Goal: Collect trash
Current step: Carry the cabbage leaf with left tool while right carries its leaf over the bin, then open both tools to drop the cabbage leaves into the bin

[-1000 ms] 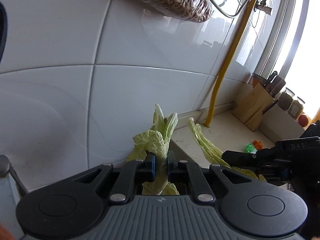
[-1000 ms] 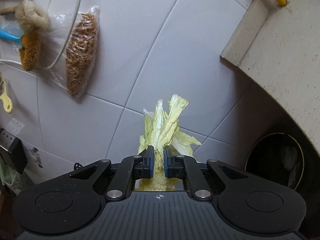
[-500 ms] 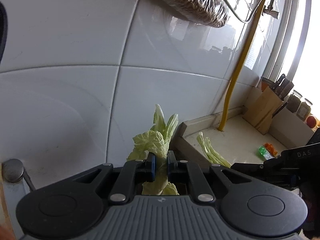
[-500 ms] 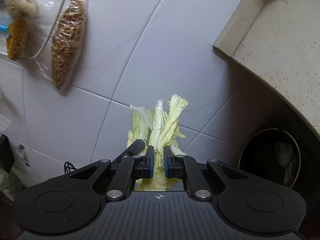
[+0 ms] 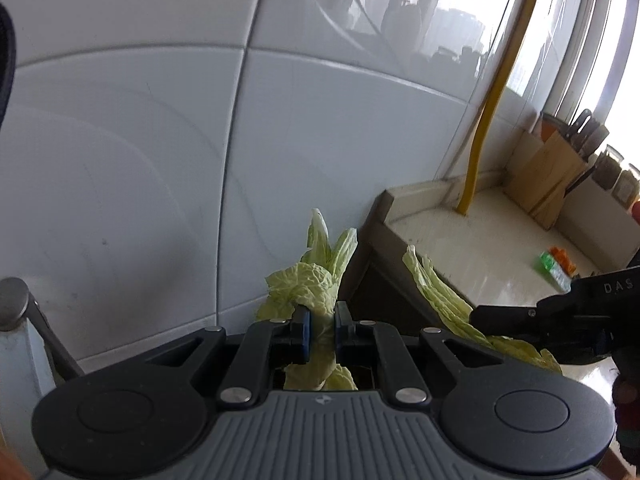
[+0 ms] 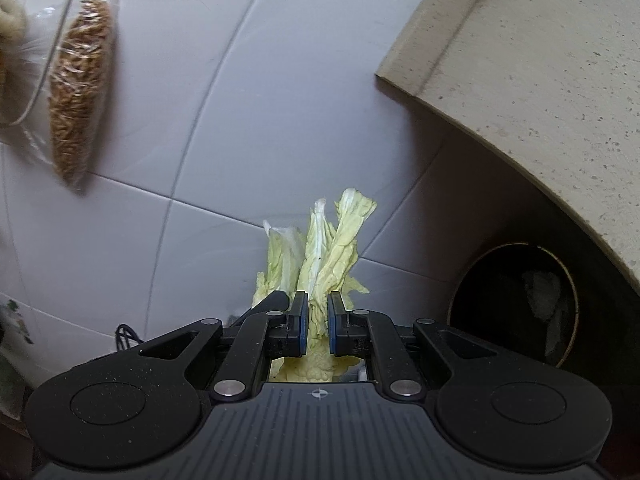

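Both-handed, left gripper and right gripper fingers narrow, each pinching cabbage leaves.

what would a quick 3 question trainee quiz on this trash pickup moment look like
1. True or false: the left gripper is shut on cabbage leaves.
2. Multiple choice: in the right wrist view, where is the dark round bin relative to the right gripper? A) above left B) right, under the counter edge C) directly behind the leaves
3. Fill in: the wall-hung clear bag holds ____ dried strands.

Key
1. True; the right gripper is likewise shut on its own cabbage bundle.
2. B
3. brown
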Available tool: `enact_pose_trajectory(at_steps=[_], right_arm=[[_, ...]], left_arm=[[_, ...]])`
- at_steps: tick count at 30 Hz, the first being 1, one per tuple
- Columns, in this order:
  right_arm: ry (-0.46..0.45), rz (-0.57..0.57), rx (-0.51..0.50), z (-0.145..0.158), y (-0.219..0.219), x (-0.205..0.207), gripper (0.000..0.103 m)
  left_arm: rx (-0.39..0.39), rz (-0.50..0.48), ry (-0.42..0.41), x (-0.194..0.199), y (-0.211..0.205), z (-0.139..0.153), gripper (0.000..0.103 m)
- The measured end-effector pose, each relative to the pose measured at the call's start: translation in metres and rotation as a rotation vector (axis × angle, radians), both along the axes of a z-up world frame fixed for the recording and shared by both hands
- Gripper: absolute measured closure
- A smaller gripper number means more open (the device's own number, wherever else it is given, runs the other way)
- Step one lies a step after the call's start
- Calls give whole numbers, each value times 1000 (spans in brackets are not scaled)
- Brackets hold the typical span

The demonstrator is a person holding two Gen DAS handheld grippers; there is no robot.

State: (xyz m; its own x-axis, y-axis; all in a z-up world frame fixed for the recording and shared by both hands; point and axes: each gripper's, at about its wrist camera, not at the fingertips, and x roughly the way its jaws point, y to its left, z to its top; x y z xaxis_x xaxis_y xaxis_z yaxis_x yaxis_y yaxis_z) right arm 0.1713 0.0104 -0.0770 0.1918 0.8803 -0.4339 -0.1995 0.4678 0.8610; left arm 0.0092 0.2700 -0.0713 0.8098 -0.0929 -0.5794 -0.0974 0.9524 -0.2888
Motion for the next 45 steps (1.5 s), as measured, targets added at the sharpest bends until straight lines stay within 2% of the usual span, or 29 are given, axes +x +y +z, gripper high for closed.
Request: enact_pose_trajectory(at_steps=[17,24,30,32,33,35,39,45], right_arm=[[29,-13,-78,-26,4,15,89],[24,-15,-148,-36,4,19,87],[18,-4,-248,-54,16,24,79],[37,5,-270,-62,19,28,63],[36,9,-277,-64,21,28,60],[24,8,-305,-67,25,28,59],[48,6,-299,-69,24,23,57],[44,-4,-293,-65,17,19,45]], left_arm=[[52,-41,102,18,-11,-20,93],[63,-48,128,23,-14,-26,93],[42,-54,161,28,-13,-31,93],[40,-54,169,29,-12,-32,93],[39,-53,170,29,-12,-32,93],[34,-49,169,28,-10,-33,92],[30,-43,177,28,-8,-34,91],[50,-42,174,28,-11,-34,90]])
